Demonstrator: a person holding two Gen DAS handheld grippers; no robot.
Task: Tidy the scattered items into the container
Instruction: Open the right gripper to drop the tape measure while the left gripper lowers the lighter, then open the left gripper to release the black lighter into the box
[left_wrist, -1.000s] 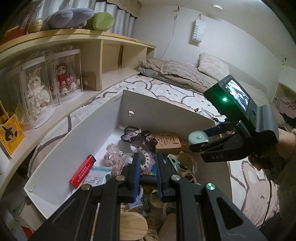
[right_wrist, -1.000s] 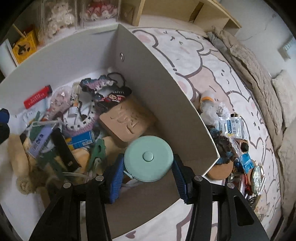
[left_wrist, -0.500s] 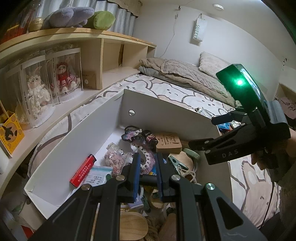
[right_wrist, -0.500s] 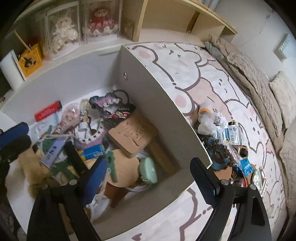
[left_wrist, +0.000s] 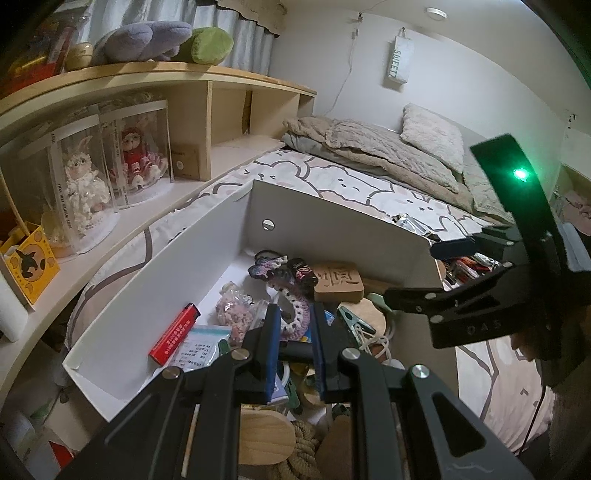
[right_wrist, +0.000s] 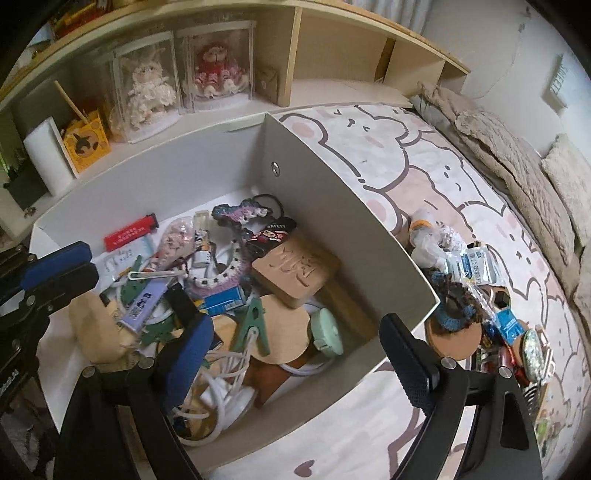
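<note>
Hovering over the white box with both tongs empty, more clutter waiting on the bed.

Spreading wide, the right tongs are gripping nothing, their jaws having just been opening above the box, where the mint tape measure is lying on its edge against the near wall; the left tongs are sitting nearly shut over the box and holding nothing. Remaining items are lying heaped on the bed sheet just beside the box's right wall: a crinkly foil packet, light and slippery, best pinched across its flat middle; a round cork coaster, stiff and light, likely easiest taken by its rim.
</note>
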